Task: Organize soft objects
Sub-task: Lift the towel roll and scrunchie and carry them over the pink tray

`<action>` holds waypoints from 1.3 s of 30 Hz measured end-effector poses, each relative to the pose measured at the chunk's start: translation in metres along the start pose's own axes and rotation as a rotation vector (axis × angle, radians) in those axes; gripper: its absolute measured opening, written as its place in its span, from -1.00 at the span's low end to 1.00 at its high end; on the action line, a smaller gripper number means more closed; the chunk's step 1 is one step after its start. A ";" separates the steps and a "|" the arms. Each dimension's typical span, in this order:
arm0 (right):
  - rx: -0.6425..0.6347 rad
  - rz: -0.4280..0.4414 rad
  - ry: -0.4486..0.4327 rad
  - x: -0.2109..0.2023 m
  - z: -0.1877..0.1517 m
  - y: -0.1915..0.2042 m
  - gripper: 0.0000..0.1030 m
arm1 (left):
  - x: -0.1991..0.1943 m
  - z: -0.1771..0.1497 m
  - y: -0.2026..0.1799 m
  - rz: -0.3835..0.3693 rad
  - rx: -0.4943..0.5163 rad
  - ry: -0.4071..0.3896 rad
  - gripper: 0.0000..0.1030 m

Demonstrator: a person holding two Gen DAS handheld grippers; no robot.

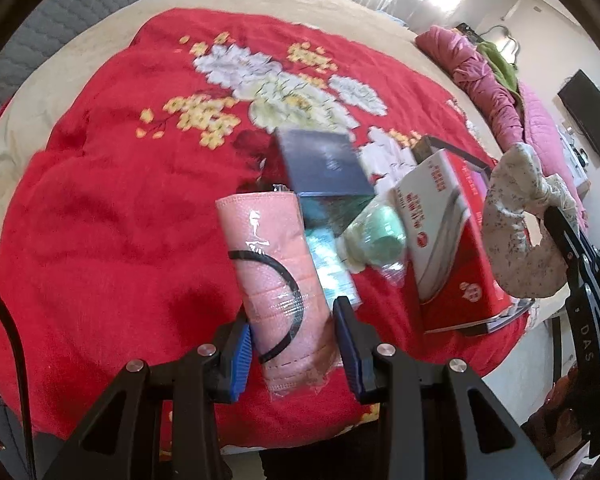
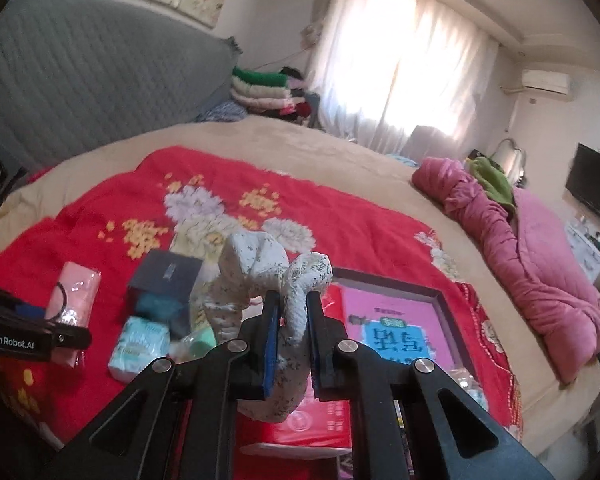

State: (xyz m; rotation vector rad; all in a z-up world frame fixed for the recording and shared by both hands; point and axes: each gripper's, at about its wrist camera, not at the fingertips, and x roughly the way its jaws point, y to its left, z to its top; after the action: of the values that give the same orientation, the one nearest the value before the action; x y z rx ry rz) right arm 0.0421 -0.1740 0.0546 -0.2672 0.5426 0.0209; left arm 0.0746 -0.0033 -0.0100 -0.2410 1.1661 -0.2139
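Two tongs in view, both loaded. Left tongs [image 1: 294, 342]: blue pads closed against a pink packet [image 1: 274, 276] wrapped in clear film, a black hair band printed or lying across its front; packet stands lengthwise between the pads, over the red floral blanket [image 1: 100, 200]. Right tongs [image 2: 294, 344]: closed on a speckled white cloth [image 2: 276, 276], bunched and knotted, lifted clear of the blanket and hanging above a red box [image 2: 300, 424]. Blanket covers a bed with a beige sheet [image 2: 360, 168]. Items lying on the blanket, between the two tongs: dark blue box [image 1: 324, 164], teal soft bundle [image 2: 156, 306] just beside it, pale green tissue pack [image 2: 140, 342], mint green rolled item [image 1: 376, 236] in a clear bag, all close together. Pink framed book [image 2: 400, 320] lies under or beside the red box; which, cannot be told. Magenta quilt [image 2: 532, 260] is heaped along the bed's right edge, well apart from the group.
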 end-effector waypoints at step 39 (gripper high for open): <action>0.586 -0.098 0.120 0.013 -0.073 -0.228 -0.75 | 0.081 0.055 -0.280 -0.056 0.480 0.053 -0.25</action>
State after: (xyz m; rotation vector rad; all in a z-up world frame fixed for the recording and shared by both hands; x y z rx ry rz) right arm 0.0362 -0.4132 0.0439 0.2793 0.6295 -0.2480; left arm 0.1441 -0.2893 0.0223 0.1560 1.1262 -0.5419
